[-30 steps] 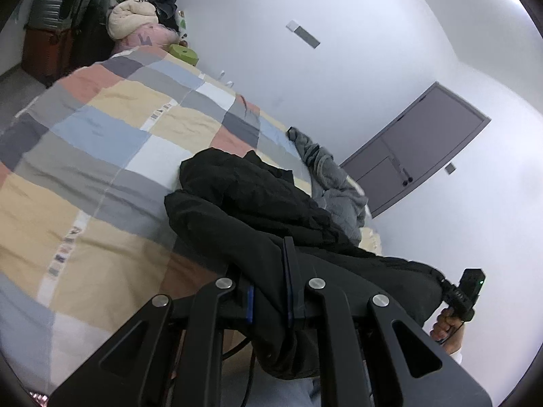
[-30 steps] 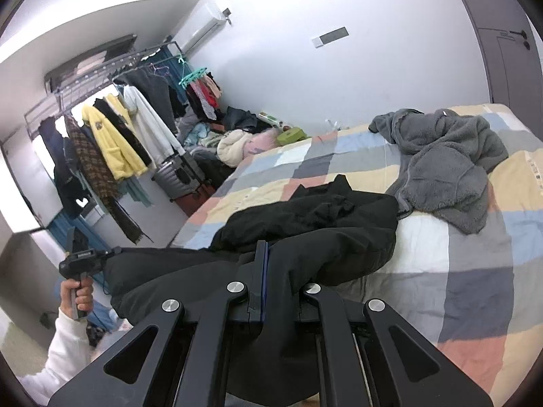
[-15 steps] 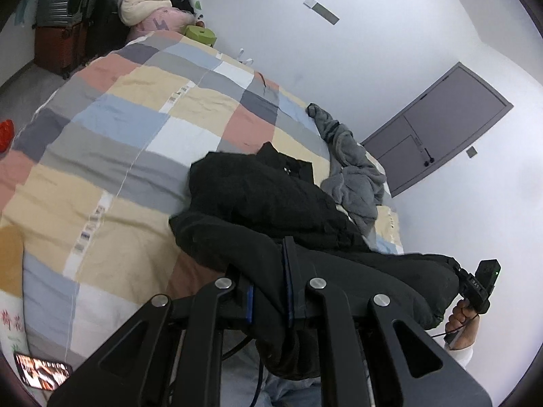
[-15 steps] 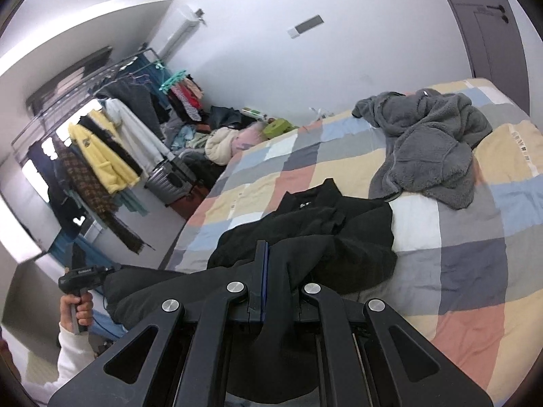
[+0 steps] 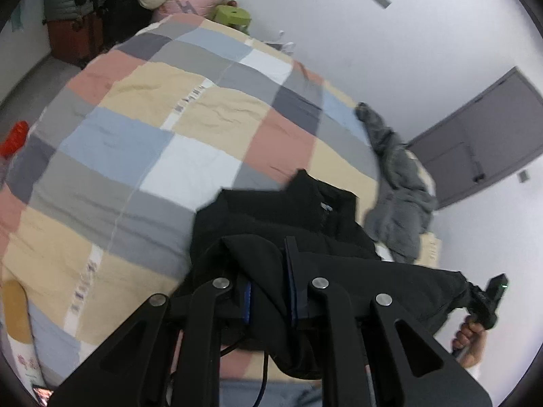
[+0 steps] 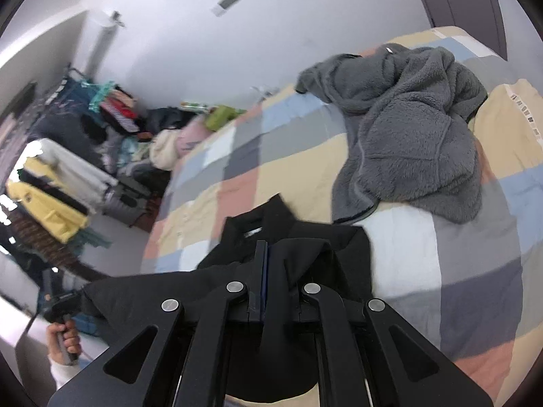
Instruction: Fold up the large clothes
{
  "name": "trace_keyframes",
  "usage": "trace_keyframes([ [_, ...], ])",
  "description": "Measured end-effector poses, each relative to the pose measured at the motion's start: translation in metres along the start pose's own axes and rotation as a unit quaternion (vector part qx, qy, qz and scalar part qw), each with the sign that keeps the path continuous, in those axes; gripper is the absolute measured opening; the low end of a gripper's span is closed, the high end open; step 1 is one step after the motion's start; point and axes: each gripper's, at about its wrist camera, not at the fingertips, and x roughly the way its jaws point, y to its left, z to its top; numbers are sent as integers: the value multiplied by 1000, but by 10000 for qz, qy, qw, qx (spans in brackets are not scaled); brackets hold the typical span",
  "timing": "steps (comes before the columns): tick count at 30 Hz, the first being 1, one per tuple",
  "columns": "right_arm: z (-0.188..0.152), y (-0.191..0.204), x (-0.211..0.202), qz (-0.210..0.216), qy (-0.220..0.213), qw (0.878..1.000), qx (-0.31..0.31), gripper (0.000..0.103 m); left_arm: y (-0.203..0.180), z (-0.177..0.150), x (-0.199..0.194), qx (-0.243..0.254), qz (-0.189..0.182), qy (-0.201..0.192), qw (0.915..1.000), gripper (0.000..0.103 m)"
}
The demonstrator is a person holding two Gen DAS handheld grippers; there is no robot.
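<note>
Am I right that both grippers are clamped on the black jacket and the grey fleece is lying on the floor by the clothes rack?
Not quite. Both the left gripper and the right gripper are clamped on the black jacket, but the grey fleece lies crumpled on the checked bed cover, beyond the jacket, not on the floor. The right wrist view shows it plainly.
</note>
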Motion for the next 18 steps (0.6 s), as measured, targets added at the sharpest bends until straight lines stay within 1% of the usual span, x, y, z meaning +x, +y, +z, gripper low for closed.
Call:
trace_keyframes([
  [1,6,-4,13,-79,28,9999,90,4,-5,8,10,89,173,2,9998,18],
  [2,12,-7,22,-134,72,9997,166,4,-11,16,25,215,466,29,9987,18],
  [3,18,-11,37,-249,153,9993,216,4,-14,23,40,211,678,85,9974,18],
  [6,29,-24,70,-464,303,9973,473,4,-19,39,74,190,1050,138,9942,18],
  [12,42,-51,126,-822,502,9914,891,4,-11,64,134,-57,1360,326,9902,19],
  [15,46,-60,152,-990,625,9881,1002,4,-10,72,163,-62,1520,477,9872,19],
  [18,50,-72,180,-1129,788,9839,1142,3,-4,78,198,-105,1602,665,9848,19],
])
